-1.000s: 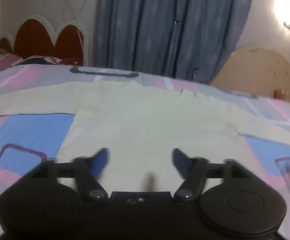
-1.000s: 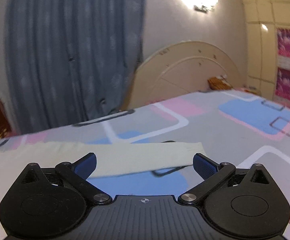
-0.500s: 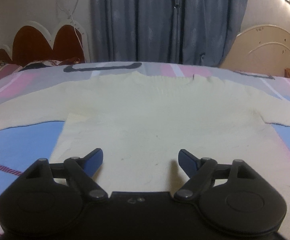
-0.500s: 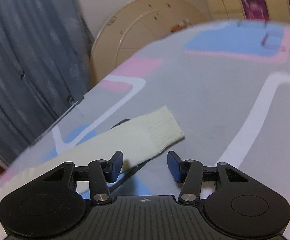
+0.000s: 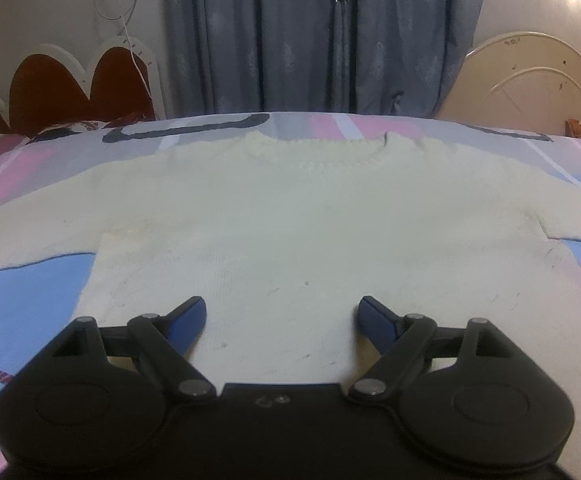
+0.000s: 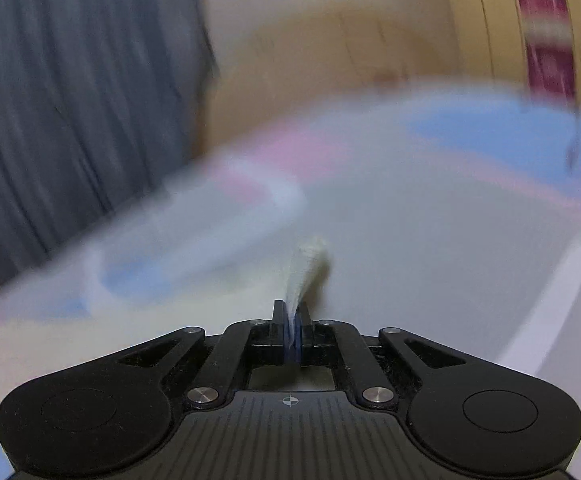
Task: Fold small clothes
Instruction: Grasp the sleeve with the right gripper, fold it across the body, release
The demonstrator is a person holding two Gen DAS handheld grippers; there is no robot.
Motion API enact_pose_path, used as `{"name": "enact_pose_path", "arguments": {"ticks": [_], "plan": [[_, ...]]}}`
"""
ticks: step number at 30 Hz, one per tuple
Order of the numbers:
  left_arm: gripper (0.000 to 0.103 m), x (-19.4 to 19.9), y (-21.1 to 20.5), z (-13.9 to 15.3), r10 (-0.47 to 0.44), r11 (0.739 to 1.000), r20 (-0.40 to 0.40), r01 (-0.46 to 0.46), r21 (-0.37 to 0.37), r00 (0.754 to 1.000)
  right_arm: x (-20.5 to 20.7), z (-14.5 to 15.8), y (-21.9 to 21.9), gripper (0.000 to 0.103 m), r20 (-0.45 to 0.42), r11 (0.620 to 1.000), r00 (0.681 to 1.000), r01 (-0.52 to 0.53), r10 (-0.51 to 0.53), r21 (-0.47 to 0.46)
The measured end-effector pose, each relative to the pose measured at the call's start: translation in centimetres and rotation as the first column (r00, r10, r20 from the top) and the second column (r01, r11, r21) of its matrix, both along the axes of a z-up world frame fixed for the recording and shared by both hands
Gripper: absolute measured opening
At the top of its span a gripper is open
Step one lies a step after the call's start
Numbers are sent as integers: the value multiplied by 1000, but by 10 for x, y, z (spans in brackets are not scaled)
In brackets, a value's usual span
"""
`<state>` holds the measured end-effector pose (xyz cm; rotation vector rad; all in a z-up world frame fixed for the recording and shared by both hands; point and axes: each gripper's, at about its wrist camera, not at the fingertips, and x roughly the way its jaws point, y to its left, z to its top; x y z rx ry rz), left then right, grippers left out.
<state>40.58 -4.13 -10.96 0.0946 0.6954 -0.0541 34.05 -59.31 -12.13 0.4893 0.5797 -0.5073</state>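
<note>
A small cream knit sweater (image 5: pixel 290 220) lies flat on the bed, neckline at the far side and sleeves spread to both sides. My left gripper (image 5: pixel 282 316) is open and empty, low over the sweater's lower body. My right gripper (image 6: pixel 292 320) is shut on the cuff end of the sweater's sleeve (image 6: pixel 304 268), which sticks up between the jaws. The right wrist view is blurred by motion.
The bed sheet (image 5: pixel 26 292) has blue, pink and grey patches. A dark red headboard (image 5: pixel 74 84) stands at the far left, blue-grey curtains (image 5: pixel 322 36) behind the bed, and a cream round board (image 5: pixel 530 84) at the far right.
My right gripper closed on the sleeve cuff and is moving with it. My left gripper stayed open and settled squarely over the sweater's lower body.
</note>
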Motion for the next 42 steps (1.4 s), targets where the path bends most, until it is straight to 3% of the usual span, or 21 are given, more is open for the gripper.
{"name": "enact_pose_path", "arguments": {"ticks": [5,10,14,18,23,28,31,32,33,35,36,37,39,41,42], "plan": [[79,-1,19,7,-13,1000,-6,13,-11,1000,12,7,21,2,-68,997,998,-18,13,-74],[74,7,40,15,-9,999,1,9,-39,1000,27,18,39,2,-63,995,998,-31,25,-99],[53,21,52,14,-25,993,-29,22,-113,999,55,38,92,2,-10,978,988,-153,153,-141],[45,27,57,18,-37,990,-21,34,-138,999,78,54,170,2,46,939,947,-309,319,-151],[39,37,71,22,-7,983,-29,2,-182,1000,104,55,284,2,64,838,848,-505,526,-206],[39,41,83,29,-4,978,-23,-1,-211,1000,123,34,385,2,20,706,723,-667,690,-237],[50,41,89,27,-16,974,-34,8,-228,999,132,13,427,2,-36,621,641,-755,767,-212],[62,41,91,27,-14,973,-37,5,-229,999,133,5,439,2,-71,591,614,-780,786,-205],[72,40,92,27,-9,973,-31,2,-232,999,131,0,453,3,-122,568,611,-780,782,-262],[72,41,92,28,-26,965,-22,19,-263,999,122,4,458,28,-150,542,614,-767,775,-343],[69,43,89,27,-36,959,-23,29,-283,999,118,7,453,58,-128,558,630,-751,766,-352],[67,46,86,27,-49,953,-25,40,-301,998,108,10,444,66,-86,581,647,-729,758,-361],[54,56,74,25,-89,931,-33,72,-357,995,98,14,428,65,-52,619,673,-706,738,-344],[51,67,61,20,-125,902,-53,91,-421,991,91,16,403,44,-12,677,710,-676,704,-293],[48,75,51,16,-139,890,-67,96,-445,988,91,15,392,28,-16,702,730,-663,683,-259]]}}
